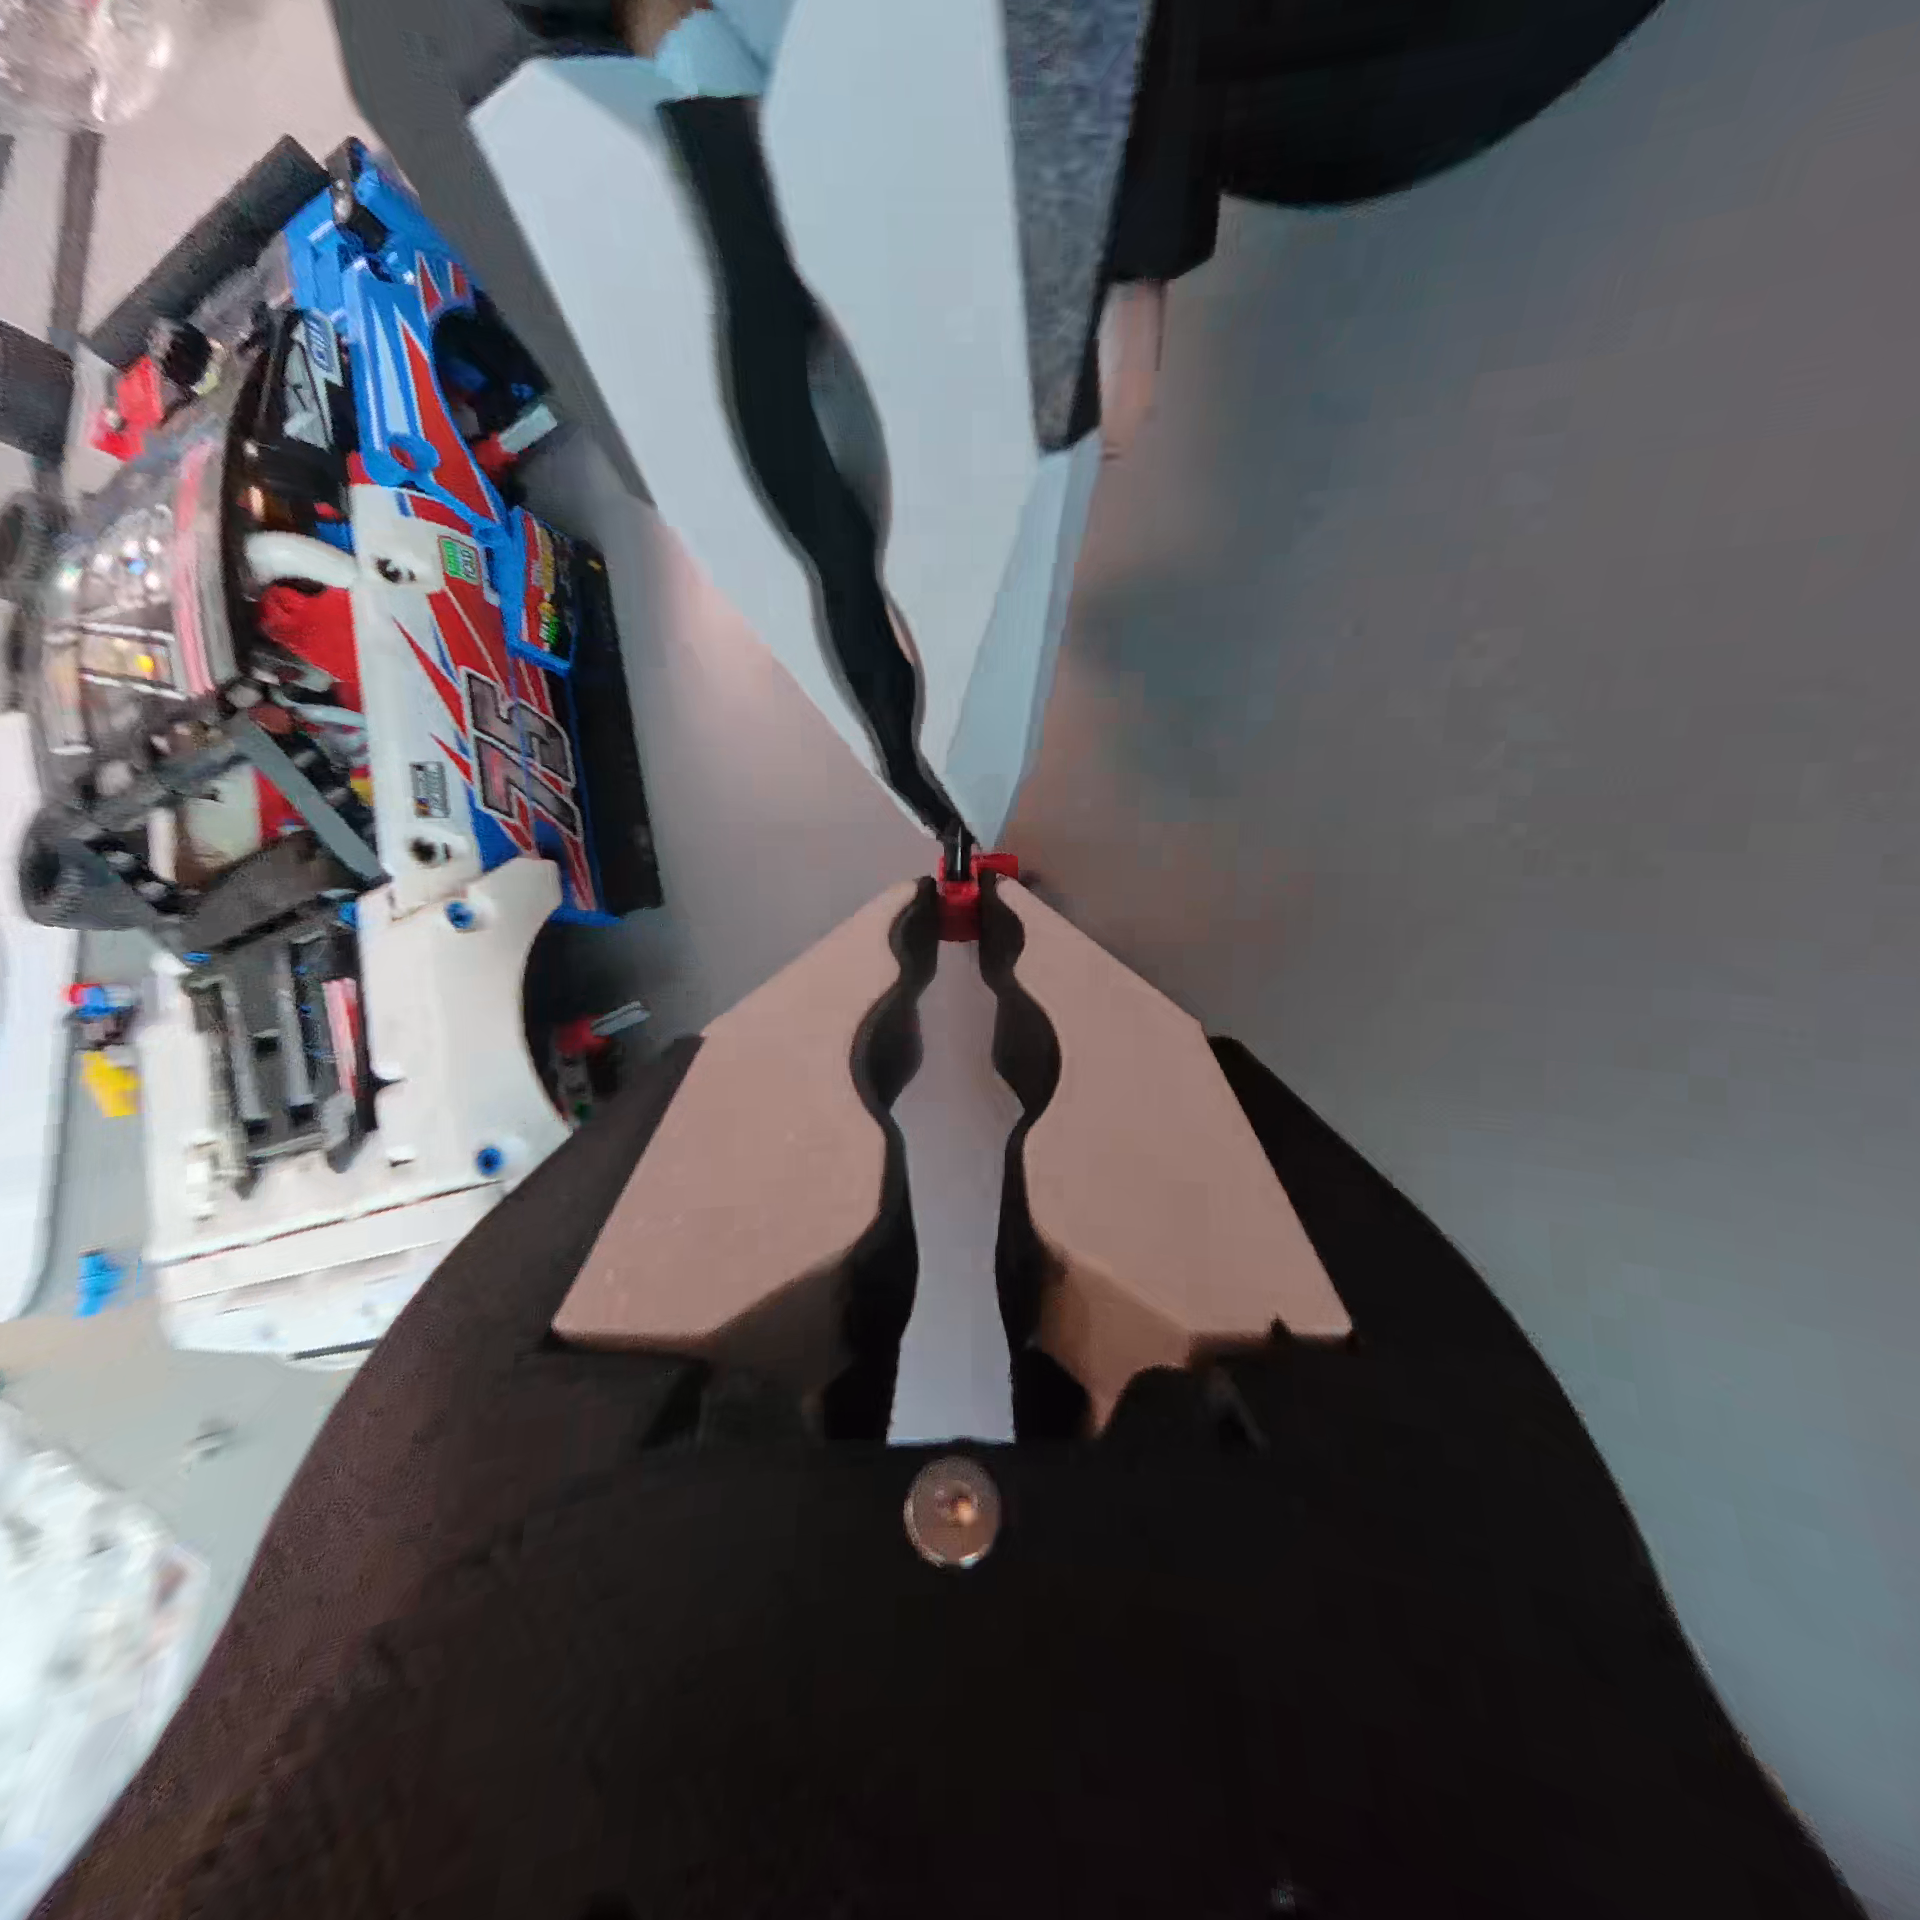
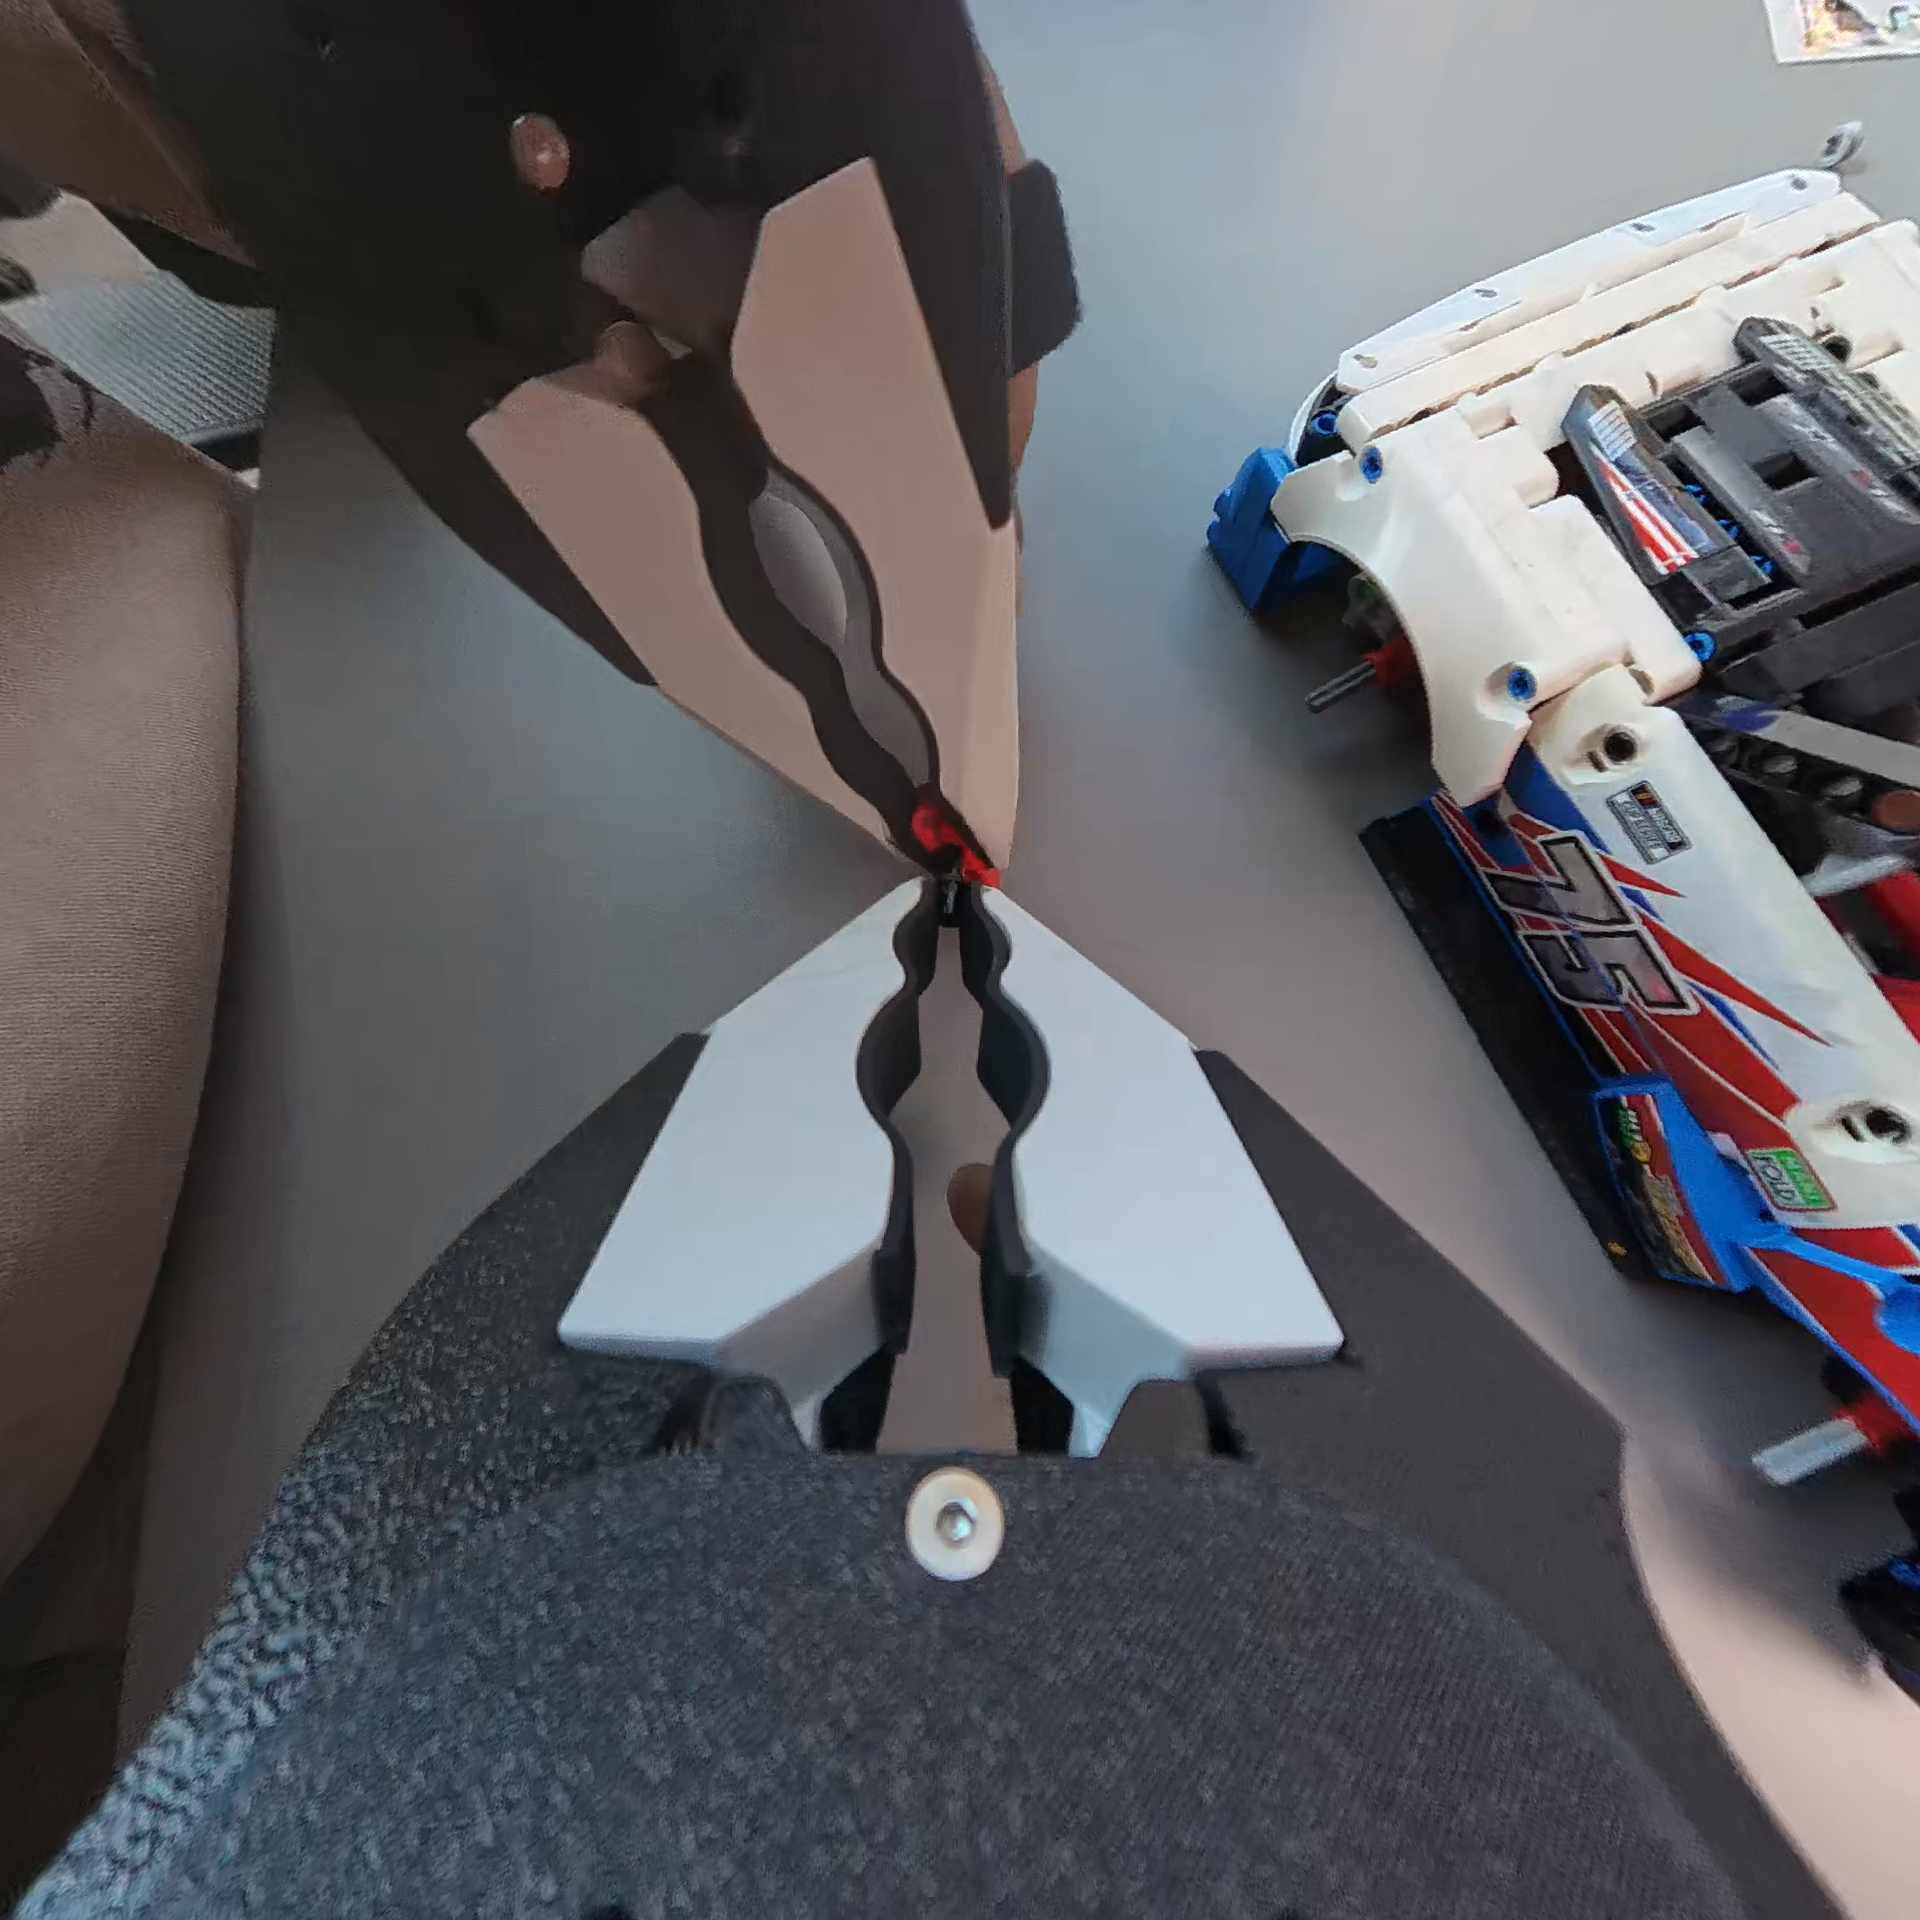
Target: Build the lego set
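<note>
Currently a red connector is gripped by the left claw; a black pin, clamped in the right claw, is presented from 12 o'clock, axes aligned.

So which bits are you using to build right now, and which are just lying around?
In use: left gripper pinching red connector; right gripper pinching black pin; race car model.

Lying about: loose bricks, plastic bags, paper.

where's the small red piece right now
The red piece is pinched at the tip of the left gripper, meeting the right gripper nose to nose above the grey table, beside the car.
</note>
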`<action>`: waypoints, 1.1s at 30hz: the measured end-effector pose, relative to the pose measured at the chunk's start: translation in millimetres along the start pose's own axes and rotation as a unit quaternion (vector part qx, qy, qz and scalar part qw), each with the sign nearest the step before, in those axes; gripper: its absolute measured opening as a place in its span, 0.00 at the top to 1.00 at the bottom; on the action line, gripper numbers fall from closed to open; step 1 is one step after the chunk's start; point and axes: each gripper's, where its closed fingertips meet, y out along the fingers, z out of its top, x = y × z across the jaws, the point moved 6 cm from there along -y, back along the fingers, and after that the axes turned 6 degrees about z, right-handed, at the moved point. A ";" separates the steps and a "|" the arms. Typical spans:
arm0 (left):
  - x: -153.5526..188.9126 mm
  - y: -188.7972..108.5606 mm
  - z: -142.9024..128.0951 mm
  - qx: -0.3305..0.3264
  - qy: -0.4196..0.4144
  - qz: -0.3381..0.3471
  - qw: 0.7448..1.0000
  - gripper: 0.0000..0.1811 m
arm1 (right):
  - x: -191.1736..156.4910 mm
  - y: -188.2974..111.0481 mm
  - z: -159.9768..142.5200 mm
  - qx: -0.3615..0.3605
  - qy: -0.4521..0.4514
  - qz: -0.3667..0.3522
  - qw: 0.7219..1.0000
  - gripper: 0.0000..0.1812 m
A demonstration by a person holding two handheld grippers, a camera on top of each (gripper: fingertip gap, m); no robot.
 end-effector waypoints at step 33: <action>-22.4 -18.9 -0.2 0.147 -0.185 -0.125 0.964 0.89 | 1.2 -11.0 -5.5 0.040 -0.043 -0.001 0.998 0.99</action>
